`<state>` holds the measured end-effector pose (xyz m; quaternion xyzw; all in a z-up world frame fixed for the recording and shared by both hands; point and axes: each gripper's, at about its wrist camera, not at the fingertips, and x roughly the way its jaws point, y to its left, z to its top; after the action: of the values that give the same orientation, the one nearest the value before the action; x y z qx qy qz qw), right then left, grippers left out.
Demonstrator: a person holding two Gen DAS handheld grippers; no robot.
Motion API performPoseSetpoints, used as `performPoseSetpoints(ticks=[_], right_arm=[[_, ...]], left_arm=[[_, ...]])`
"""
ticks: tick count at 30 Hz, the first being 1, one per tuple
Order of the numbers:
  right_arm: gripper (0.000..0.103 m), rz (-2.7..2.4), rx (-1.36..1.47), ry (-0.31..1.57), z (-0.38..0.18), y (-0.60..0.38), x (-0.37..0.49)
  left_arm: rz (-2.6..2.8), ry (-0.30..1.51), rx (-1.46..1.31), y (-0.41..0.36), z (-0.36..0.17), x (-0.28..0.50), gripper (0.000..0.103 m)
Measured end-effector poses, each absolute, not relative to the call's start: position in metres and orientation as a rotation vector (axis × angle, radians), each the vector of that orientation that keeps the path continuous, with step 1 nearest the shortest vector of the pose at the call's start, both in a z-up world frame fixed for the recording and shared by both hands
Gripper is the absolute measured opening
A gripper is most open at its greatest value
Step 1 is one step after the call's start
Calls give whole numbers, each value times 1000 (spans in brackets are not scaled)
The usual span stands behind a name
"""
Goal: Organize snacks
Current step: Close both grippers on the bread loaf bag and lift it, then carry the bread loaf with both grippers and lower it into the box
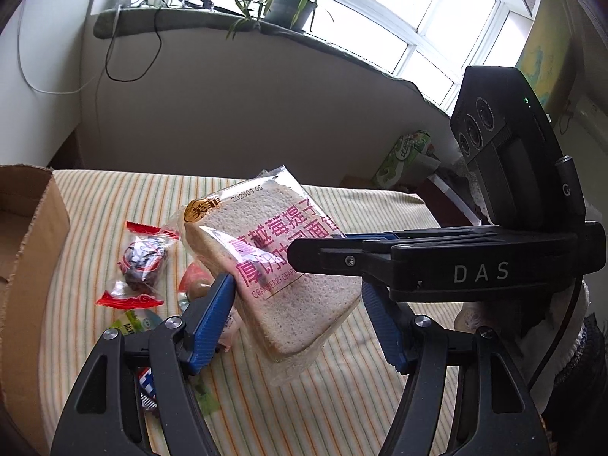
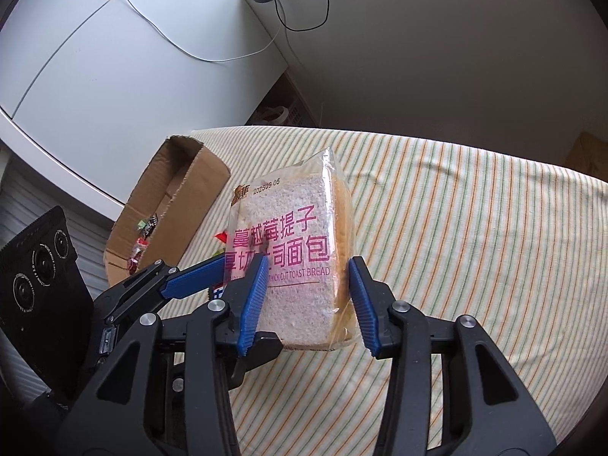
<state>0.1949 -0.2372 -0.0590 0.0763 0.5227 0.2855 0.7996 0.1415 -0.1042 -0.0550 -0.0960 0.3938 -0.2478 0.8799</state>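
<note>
A clear pack of cranberry toast bread (image 2: 296,243) with pink print is held upright above the striped table, my right gripper (image 2: 306,296) shut on its lower part. In the left wrist view the bread (image 1: 288,266) hangs tilted between my left gripper's blue fingers (image 1: 214,304), which stand wide apart around it; the left gripper (image 1: 296,304) is open. The right gripper comes in from the right across that view. Small wrapped snacks (image 1: 142,262) lie on the cloth at the left, below the bread.
An open cardboard box (image 2: 178,205) with a few snacks inside stands at the table's left edge; its wall also shows in the left wrist view (image 1: 34,266). The striped tablecloth (image 2: 475,228) stretches to the right. A wall and windowsill with a plant (image 1: 288,3) lie behind.
</note>
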Motion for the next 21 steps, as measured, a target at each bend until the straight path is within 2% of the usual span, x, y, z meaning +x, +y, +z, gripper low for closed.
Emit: performPoseSetpoints(ticks=[10,21], right_arm=[[46,669,105,1077,-22,-179,172],[46,755,81,1066,-9,-105,175]], left_arm=[[-471,754,-230,-55,-26,110,68],[-385,704,-272,6,-17,100,68]])
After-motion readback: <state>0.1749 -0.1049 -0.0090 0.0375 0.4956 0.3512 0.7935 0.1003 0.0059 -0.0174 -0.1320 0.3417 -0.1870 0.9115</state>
